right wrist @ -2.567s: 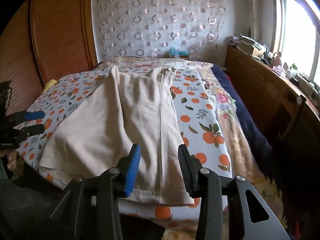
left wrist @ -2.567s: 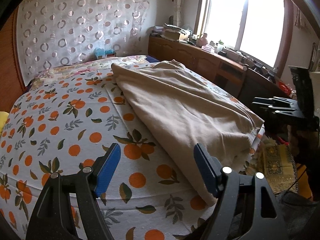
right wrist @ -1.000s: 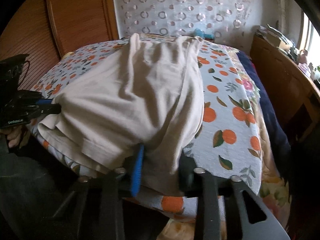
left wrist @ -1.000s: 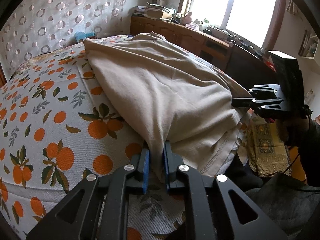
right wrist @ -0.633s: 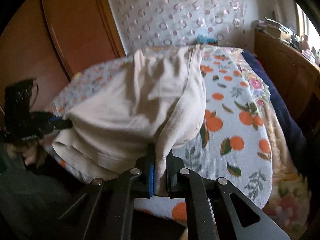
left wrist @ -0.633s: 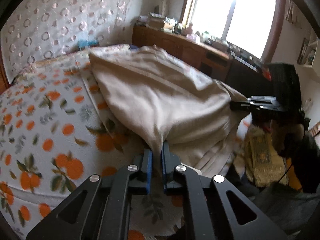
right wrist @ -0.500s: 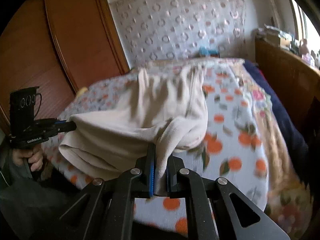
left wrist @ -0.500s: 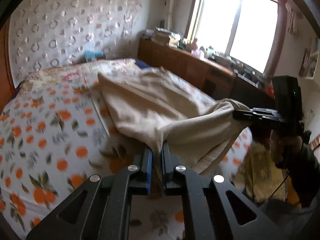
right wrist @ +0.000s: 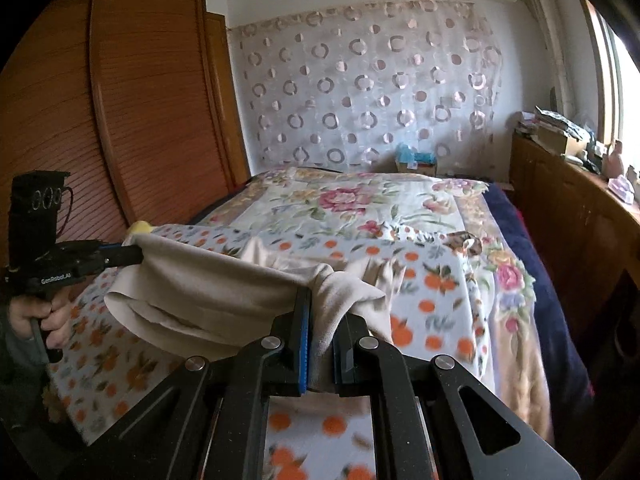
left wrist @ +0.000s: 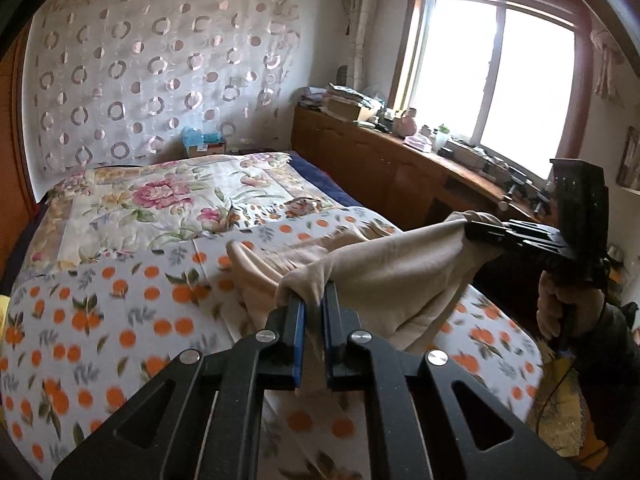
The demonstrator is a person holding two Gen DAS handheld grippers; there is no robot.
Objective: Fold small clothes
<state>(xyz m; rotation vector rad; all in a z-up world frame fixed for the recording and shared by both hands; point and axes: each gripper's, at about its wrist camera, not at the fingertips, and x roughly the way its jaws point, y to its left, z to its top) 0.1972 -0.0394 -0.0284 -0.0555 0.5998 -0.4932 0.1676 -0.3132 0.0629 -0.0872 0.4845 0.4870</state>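
A beige garment point(left wrist: 384, 276) hangs lifted above the bed, stretched between my two grippers; its far end trails on the orange-print sheet point(left wrist: 100, 312). My left gripper point(left wrist: 312, 304) is shut on one hem corner. My right gripper point(right wrist: 320, 312) is shut on the other corner of the garment point(right wrist: 208, 280). The right gripper also shows at the right of the left wrist view point(left wrist: 472, 228), and the left gripper shows at the left of the right wrist view point(right wrist: 136, 254).
A floral quilt point(left wrist: 168, 200) covers the far half of the bed. A wooden cabinet point(left wrist: 380, 168) with clutter runs under the window on the right. A wooden wardrobe point(right wrist: 132, 112) stands on the left. A blue box point(right wrist: 416, 160) sits at the bed's head.
Both grippers closed on the garment's near hem corners and lifted it up off the bed. The cloth now hangs between them, most of it raised.
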